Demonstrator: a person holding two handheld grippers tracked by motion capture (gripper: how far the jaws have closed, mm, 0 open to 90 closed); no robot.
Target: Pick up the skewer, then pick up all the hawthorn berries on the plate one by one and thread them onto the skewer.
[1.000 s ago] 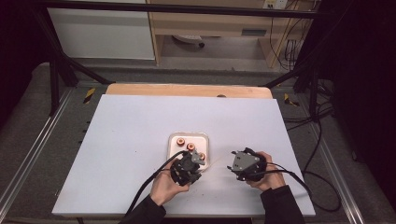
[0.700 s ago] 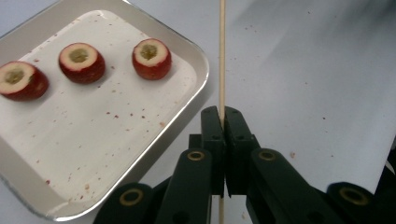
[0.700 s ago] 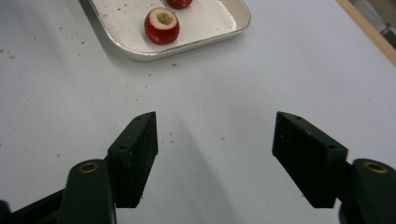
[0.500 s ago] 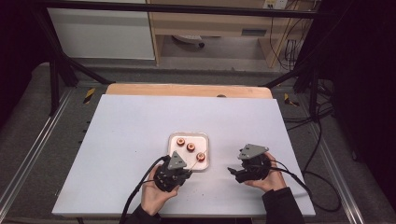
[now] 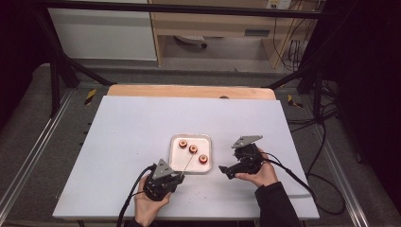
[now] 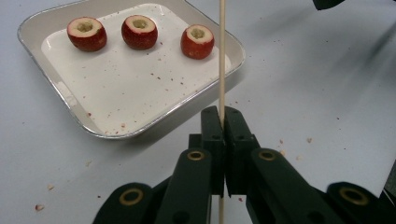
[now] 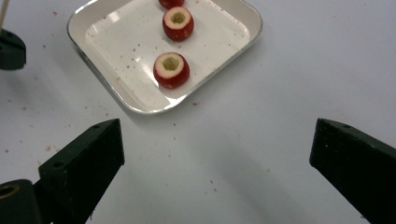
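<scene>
On the white table (image 5: 142, 142), the left gripper (image 6: 222, 122) clamps a skewer (image 6: 222, 56) while the right gripper (image 7: 215, 154) gapes at lower right, seemingly next to pick a cored fruit (image 7: 171, 70) from the tray (image 7: 93, 21).

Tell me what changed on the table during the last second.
Both hands drew back from the tray toward the table's near edge. The left tool, shut on a thin wooden skewer, moved left and nearer. The right tool swung out to the right, jaws open. The three cored red fruits stayed in place.
</scene>
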